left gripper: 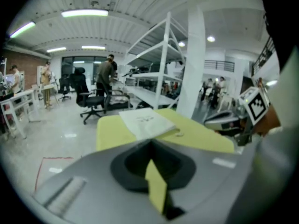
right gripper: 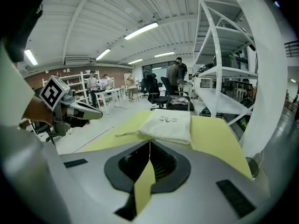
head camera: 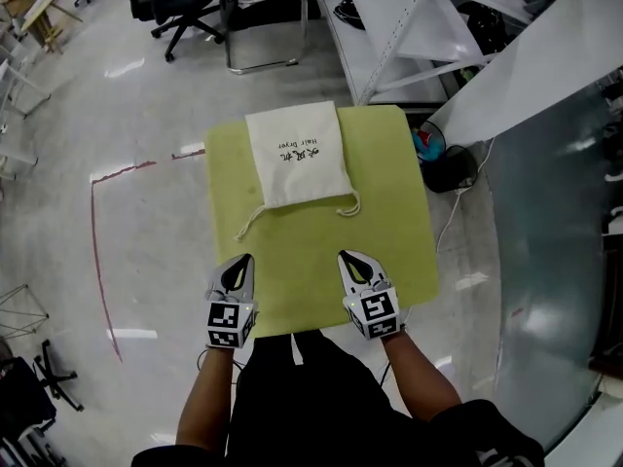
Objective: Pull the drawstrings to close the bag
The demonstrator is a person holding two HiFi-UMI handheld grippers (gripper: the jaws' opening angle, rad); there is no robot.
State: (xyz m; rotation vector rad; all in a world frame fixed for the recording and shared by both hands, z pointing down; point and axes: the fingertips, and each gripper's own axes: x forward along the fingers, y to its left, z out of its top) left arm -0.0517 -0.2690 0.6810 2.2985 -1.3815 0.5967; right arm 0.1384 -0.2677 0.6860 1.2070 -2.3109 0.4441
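A cream drawstring bag [head camera: 296,154] lies flat on the yellow-green table [head camera: 389,241], its mouth facing me. One drawstring [head camera: 247,221] trails out to the lower left; the other drawstring [head camera: 348,208] loops at the lower right corner. My left gripper [head camera: 239,265] hovers over the near left part of the table, jaws shut with nothing in them, short of the left cord. My right gripper [head camera: 349,261] stands beside it, also shut and empty, below the right loop. The bag [left gripper: 147,122] shows in the left gripper view, and the bag [right gripper: 169,124] lies ahead in the right gripper view.
Black office chairs [head camera: 180,3] stand on the floor beyond the table. A white shelving frame [head camera: 419,27] rises at the back right, with a black bin [head camera: 449,170] just off the table's right edge. Red tape [head camera: 97,251] marks the floor to the left.
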